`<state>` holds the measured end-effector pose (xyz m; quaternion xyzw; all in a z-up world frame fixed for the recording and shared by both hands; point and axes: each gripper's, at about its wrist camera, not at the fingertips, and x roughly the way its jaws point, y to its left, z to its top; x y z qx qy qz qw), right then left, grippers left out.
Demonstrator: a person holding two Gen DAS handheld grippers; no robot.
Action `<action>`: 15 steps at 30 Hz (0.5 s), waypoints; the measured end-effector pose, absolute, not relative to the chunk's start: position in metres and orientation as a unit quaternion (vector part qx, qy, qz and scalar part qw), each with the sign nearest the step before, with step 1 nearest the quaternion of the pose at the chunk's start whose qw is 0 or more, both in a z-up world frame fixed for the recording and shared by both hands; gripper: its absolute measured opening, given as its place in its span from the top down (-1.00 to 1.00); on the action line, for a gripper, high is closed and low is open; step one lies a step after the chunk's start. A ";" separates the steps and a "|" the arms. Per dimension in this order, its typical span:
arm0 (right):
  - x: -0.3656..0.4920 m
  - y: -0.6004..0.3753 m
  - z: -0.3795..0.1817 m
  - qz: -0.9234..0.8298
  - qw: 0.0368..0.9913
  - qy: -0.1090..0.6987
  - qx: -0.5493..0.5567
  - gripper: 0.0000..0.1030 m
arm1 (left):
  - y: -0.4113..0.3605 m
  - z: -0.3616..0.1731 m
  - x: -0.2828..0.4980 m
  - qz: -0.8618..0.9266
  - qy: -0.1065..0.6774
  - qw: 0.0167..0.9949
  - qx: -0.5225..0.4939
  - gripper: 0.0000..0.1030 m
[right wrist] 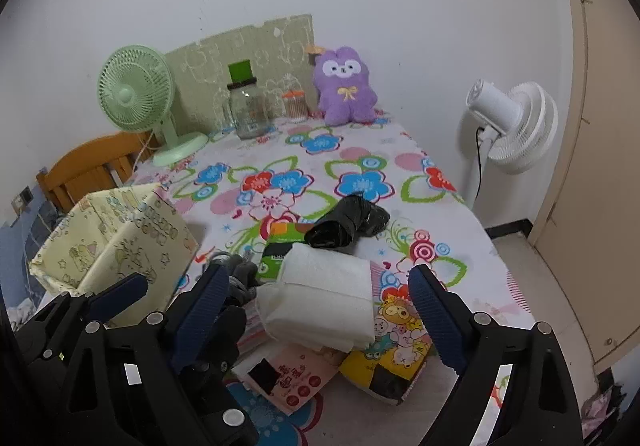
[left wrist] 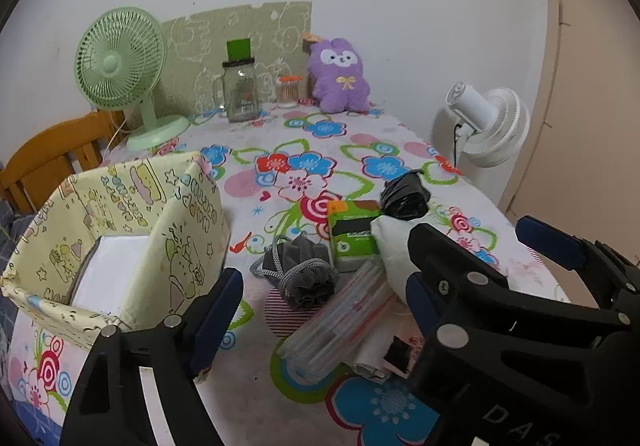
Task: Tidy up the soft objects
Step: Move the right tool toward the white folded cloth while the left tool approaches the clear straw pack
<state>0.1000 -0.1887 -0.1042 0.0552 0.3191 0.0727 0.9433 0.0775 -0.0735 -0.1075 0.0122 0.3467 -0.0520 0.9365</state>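
1. Tissue pack (right wrist: 324, 298), white, lies on the table's pile, long axis roughly across the right gripper (right wrist: 316, 310).
2. Right jaws: wide, straddling it, not touching.
3. Left gripper (left wrist: 324, 310): wide, empty, over straws (left wrist: 340, 318); box (left wrist: 120, 230) left.

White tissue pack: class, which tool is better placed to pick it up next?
Probably the right tool: the white tissue pack sits between its open fingers, while the left tool frames the grey pouch.
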 end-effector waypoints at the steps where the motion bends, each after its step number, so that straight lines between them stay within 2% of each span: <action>1: 0.102 -0.189 -0.106 0.073 0.942 0.322 0.056 -0.79 | -0.073 -0.110 0.080 -0.050 0.350 0.935 0.011 -0.62; 15: 0.131 -0.184 -0.134 0.068 0.926 0.366 0.059 -0.75 | -0.074 -0.129 0.103 -0.031 0.372 0.927 0.022 -0.50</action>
